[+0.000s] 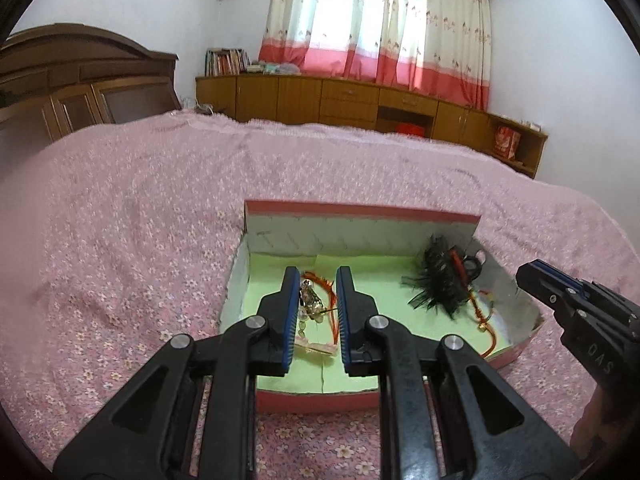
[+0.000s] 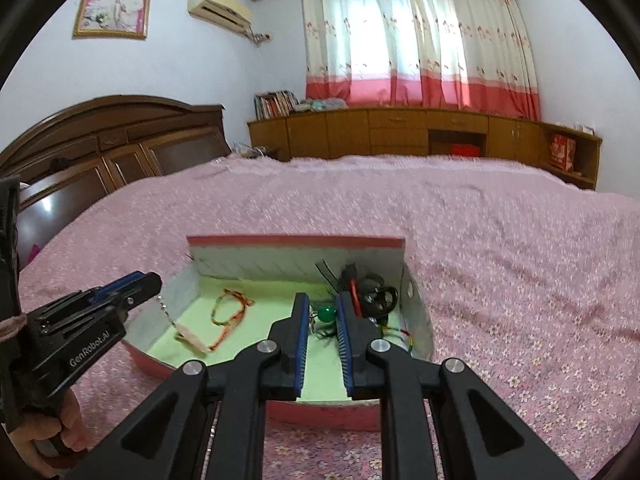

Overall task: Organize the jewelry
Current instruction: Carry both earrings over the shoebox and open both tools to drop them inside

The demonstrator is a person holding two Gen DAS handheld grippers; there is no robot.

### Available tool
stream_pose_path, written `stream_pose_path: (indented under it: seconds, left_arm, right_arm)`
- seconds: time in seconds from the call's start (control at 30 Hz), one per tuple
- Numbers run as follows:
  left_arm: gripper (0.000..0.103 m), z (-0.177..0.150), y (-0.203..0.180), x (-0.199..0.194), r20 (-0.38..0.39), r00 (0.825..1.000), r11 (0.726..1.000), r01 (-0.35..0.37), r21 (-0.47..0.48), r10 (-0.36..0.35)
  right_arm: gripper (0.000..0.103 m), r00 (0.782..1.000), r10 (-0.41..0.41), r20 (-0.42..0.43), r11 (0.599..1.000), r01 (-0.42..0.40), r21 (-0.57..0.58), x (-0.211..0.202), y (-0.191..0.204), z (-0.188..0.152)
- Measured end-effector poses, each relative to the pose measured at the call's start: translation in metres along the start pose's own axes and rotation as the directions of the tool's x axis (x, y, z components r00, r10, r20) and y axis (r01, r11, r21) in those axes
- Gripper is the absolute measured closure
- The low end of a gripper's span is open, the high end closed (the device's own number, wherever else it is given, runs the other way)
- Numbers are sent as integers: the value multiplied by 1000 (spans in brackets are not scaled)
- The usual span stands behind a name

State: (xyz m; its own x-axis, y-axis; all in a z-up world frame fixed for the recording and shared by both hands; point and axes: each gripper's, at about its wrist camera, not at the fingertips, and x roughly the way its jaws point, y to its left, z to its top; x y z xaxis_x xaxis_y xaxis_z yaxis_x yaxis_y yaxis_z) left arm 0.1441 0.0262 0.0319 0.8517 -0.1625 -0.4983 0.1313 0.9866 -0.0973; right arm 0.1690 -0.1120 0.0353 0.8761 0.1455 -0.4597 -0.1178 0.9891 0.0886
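Left tongs (image 1: 316, 316) up front have a dangly chain piece (image 1: 309, 302) hanging between the pads. There's visible gap around it, so I'd call that a loose pinch. Its pink tag end (image 2: 192, 338) rests on the green floor of the box (image 1: 360, 210), right by the left wall.

Right tongs (image 2: 323, 332) are parted and holding nothing, hovering over the box's right half with a green bead (image 2: 328, 314) showing past the tips.

Risks as I see them:
- the chain slips out, or snags the woven bracelet (image 2: 230, 314) lying right beside it
- a sideways swing catches the low wall and tips the box
- the right tongs drag the black feathery piece (image 1: 440, 280) and the cords tangled with it

Room-wise, the raised back flap blocks going forward. Up and toward the near rim is open, and there's bedspread (image 1: 120, 220) all around.
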Motion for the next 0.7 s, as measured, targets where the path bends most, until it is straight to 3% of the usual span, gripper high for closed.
stream_pose_path:
  seconds: [0.27, 0.43, 0.57, 0.7]
  left_arm:
    - [93, -10, -3, 33, -165, 986, 1000, 9, 25, -5]
    - [92, -17, -3, 36, -200, 980, 1000, 7, 27, -2]
    - [80, -16, -7, 38, -216, 976, 999, 15, 43, -5]
    - [71, -15, -6, 34, -213, 977, 999, 20, 35, -12]
  right_arm:
    - [87, 994, -7, -110, 1000, 10, 23, 27, -12, -11]
    - [87, 986, 1, -168, 999, 5, 32, 38, -14, -16]
    - [86, 981, 19, -191, 998, -8, 60, 41, -17, -18]
    - [69, 981, 39, -188, 996, -23, 84, 39, -19, -17]
